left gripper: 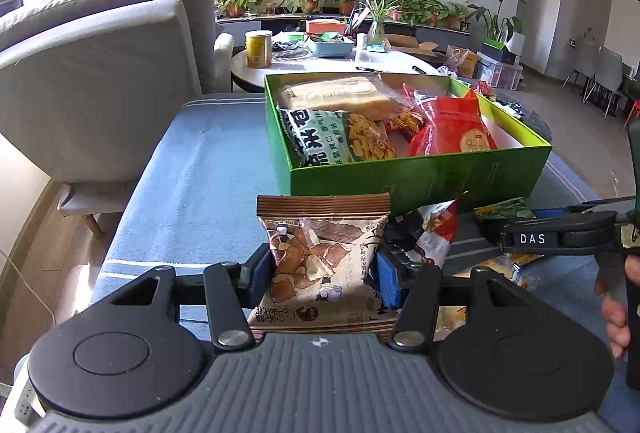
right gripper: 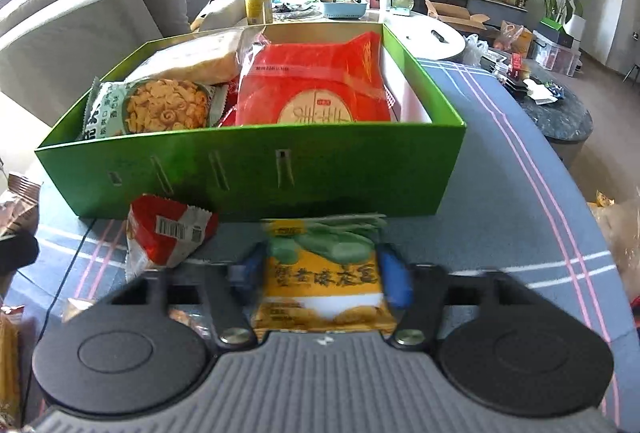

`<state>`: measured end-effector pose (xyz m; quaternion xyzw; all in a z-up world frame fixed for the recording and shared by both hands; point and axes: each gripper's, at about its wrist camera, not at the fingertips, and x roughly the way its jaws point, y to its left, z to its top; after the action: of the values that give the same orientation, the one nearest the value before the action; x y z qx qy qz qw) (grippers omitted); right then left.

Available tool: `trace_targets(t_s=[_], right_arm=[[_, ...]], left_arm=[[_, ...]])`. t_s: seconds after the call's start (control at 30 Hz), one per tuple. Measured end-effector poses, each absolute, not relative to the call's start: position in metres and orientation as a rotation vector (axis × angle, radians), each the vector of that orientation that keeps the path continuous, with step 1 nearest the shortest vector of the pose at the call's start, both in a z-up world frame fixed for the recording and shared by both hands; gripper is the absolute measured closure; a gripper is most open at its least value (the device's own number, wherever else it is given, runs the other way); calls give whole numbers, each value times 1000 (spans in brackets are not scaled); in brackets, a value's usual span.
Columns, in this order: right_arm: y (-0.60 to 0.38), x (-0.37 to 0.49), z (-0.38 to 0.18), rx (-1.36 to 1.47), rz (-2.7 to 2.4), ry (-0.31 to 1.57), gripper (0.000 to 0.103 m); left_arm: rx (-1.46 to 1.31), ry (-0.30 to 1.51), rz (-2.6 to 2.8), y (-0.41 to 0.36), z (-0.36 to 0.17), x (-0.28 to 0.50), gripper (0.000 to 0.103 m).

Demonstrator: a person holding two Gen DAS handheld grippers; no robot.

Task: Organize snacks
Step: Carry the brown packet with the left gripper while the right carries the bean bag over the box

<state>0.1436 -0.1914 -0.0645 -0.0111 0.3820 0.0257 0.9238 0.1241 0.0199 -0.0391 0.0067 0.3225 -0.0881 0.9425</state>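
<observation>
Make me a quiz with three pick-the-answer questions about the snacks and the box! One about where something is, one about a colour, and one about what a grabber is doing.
1. Where is the big red bag?
A. inside the box
B. on the sofa
C. on the floor

2. What colour is the box on the outside?
A. blue
B. green
C. white

3. What is the left gripper doing?
A. hanging empty
B. squeezing a brown snack packet
C. holding a cup

Answers:
1. A, the red bag lies within the box walls beside the green crisps bag.
2. B, its front wall is bright green.
3. B, the blue pads press both sides of the brown snack packet.
</observation>
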Motion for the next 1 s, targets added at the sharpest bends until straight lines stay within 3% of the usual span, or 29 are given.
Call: trace_targets(t_s=[0.27,0.67,1.0], right_arm=[[-205,126,-52,82,61,754,43],[-207,91,11,145,151,540,43],[-205,106,34,151,161,461,43]], left_arm=[[29,609,-198,17,-25,109,53],[49,522,-234,2,7,89,53],[97,454,-260,-20,33,106,53]])
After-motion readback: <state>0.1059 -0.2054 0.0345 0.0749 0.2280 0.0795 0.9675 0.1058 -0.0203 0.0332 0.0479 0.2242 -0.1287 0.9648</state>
